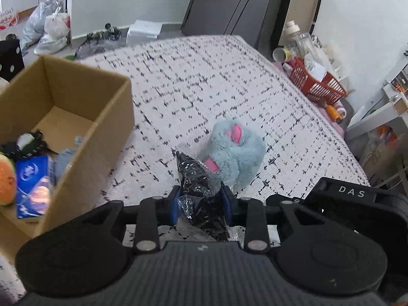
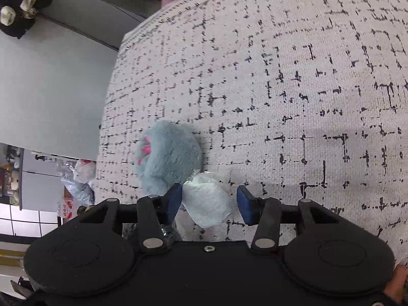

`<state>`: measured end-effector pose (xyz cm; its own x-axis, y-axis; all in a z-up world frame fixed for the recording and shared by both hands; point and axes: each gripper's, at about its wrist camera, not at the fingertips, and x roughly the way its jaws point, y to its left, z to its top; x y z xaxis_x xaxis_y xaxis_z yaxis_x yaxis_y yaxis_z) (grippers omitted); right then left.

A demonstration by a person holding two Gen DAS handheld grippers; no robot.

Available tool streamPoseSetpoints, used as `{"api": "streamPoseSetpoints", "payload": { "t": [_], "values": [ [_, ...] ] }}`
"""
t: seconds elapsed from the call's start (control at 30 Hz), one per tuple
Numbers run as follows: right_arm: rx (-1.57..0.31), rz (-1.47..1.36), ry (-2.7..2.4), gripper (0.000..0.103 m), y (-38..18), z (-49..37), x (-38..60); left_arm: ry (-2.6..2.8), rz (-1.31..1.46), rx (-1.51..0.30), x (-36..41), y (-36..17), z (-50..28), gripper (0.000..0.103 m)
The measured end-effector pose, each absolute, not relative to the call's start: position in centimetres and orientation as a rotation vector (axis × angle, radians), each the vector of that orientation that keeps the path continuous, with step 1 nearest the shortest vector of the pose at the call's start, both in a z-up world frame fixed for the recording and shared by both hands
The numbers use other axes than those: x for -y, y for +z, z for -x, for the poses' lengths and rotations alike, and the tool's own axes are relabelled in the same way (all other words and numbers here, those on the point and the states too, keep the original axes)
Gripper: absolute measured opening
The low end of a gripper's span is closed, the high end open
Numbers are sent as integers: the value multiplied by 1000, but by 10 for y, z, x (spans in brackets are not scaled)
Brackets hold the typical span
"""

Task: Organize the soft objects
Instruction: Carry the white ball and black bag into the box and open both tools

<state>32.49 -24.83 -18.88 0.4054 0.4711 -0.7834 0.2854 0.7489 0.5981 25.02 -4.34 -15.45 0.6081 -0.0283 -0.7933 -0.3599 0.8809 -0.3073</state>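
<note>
My left gripper (image 1: pixel 201 193) is shut on a black crinkly packet in clear wrap (image 1: pixel 196 178), held just above the patterned white cover (image 1: pixel 204 76). Behind it lies a fluffy blue plush paw with pink pads (image 1: pixel 234 153). In the right wrist view, my right gripper (image 2: pixel 209 191) is shut on a soft white packet in clear wrap (image 2: pixel 206 204); the left pad presses the white part and the right pad meets only the wrap. The same blue paw (image 2: pixel 170 155) lies just beyond the left finger. A cardboard box (image 1: pixel 102 137) stands open at the left.
The box holds an orange plush (image 1: pixel 6 178), a blue packet (image 1: pixel 33 186) and dark items. A red basket (image 1: pixel 316 84) with bottles sits off the cover's far right edge. Plastic bags (image 1: pixel 51 30) lie on the floor at the back left.
</note>
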Motion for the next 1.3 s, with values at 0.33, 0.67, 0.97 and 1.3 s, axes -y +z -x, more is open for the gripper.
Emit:
{"api": "streamPoseSetpoints", "payload": {
  "t": [0.33,0.67,0.97,1.3],
  "values": [
    [-1087,-723,248,46,-161,-310,237,206,451,-830,26,-116,-222,32],
    [-1008,-658,369,46,-137,-295,212,212,434,-788,1,-88,-201,32],
    [-936,-571,435,46,-118,-281,185,253,442,-761,-35,-72,-186,32],
    [-860,-494,506,46,-104,-275,152,286,460,-731,-82,-65,-171,32]
  ]
}}
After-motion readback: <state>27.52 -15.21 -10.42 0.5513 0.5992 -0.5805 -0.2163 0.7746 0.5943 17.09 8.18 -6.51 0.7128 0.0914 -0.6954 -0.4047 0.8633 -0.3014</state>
